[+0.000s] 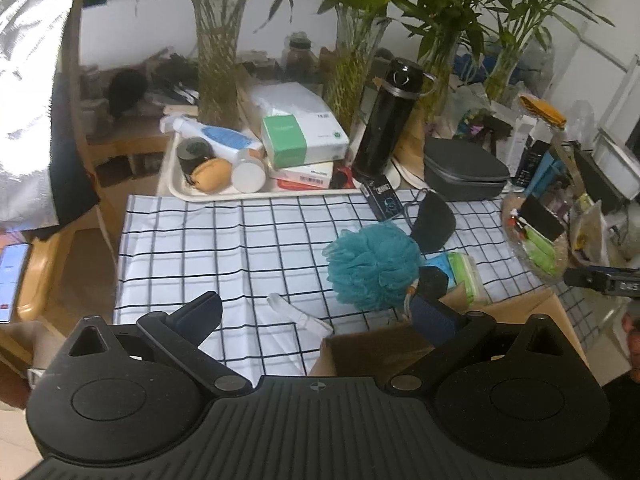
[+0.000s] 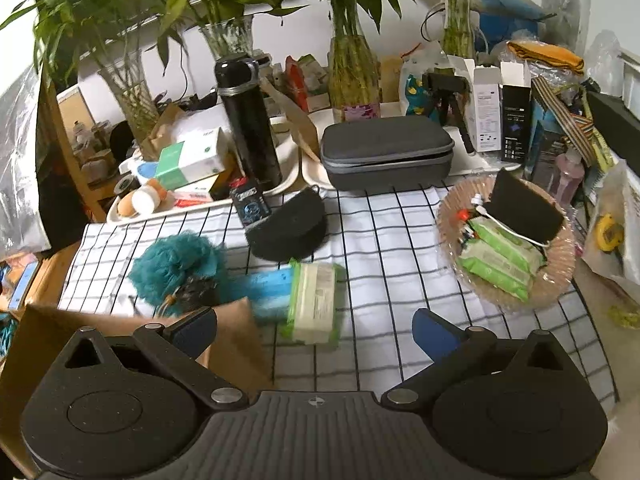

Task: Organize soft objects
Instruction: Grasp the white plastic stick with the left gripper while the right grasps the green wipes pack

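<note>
Black plastic forms both grippers. The left gripper (image 1: 318,314) stands wide with nothing between its navy-padded fingers, above a white cloth with a black grid (image 1: 224,248) that covers the surface. Its right finger overlaps the near rim of a brown cardboard box (image 1: 372,350). Just beyond lies a teal mesh bath pouf (image 1: 372,268), with a dark round soft item (image 1: 434,282) touching its right side. Further right are a blue pack (image 2: 272,288) and a green-edged wipes pack (image 2: 314,302), side by side; their print is too blurred to read. A black fabric pouch (image 2: 290,228) lies behind them.

The right gripper (image 2: 316,330) is likewise wide and holds nothing. To its right a clear ribbed dish (image 2: 560,280) holds green wipes packs (image 2: 500,258) and a black sponge-like block (image 2: 522,210).

Toward the rear stand a black flask (image 1: 390,120), a grey zip case (image 2: 386,150) and a white tray (image 1: 178,188) with a green-and-white box (image 1: 304,136). Labels are visible but not legible.
</note>
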